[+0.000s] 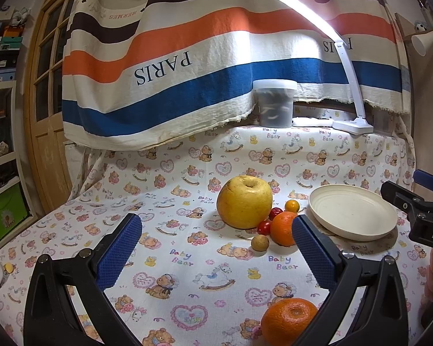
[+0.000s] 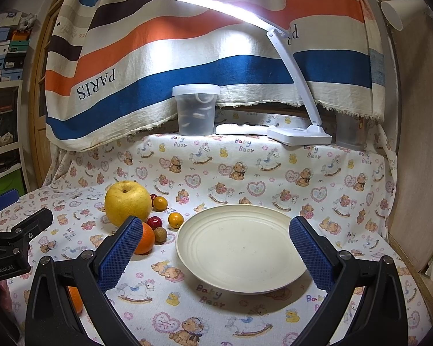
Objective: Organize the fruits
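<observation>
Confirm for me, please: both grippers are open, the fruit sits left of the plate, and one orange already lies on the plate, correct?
Not quite: the plate holds nothing, as the right wrist view shows. Both oranges lie on the cloth. The rest is right.

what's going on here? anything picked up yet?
Nothing yet. A person holds two grippers over the table; the left gripper and right gripper are both open and empty. The plate has nothing on it. The fruit sits in a cluster to its left: a big yellow apple, an orange, small tomatoes and a small brown fruit. Another orange lies apart, nearer the left gripper.
</observation>
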`<state>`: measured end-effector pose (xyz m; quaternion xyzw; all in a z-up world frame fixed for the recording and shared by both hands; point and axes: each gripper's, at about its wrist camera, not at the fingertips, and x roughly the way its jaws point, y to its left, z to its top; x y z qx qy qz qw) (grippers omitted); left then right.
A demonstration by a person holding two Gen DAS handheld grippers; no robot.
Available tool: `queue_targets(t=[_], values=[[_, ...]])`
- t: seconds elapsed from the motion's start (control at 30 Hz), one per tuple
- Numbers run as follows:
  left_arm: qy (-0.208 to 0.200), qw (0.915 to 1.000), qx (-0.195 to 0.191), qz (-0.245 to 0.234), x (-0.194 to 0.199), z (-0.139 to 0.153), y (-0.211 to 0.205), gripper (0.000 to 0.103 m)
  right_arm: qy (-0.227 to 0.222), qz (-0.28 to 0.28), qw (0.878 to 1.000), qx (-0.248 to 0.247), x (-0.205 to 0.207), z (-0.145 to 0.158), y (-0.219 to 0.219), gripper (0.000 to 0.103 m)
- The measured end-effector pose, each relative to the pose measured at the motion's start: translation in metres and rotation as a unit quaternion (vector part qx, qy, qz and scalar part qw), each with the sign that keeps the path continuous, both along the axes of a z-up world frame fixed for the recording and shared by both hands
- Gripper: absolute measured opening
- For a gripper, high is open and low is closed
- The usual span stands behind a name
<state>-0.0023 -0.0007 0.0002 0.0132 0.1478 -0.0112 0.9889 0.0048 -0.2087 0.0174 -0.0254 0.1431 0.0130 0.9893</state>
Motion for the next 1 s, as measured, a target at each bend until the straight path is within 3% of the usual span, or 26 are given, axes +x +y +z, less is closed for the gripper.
queue_targets(t=[1.0], values=[[0.013,0.9999,-0.003,-0.009,0.0017,-0.0011,0.0,0.103,0.005,0.003,1.0,0.0,0.0029,-0.0007,0.0018,0.102]])
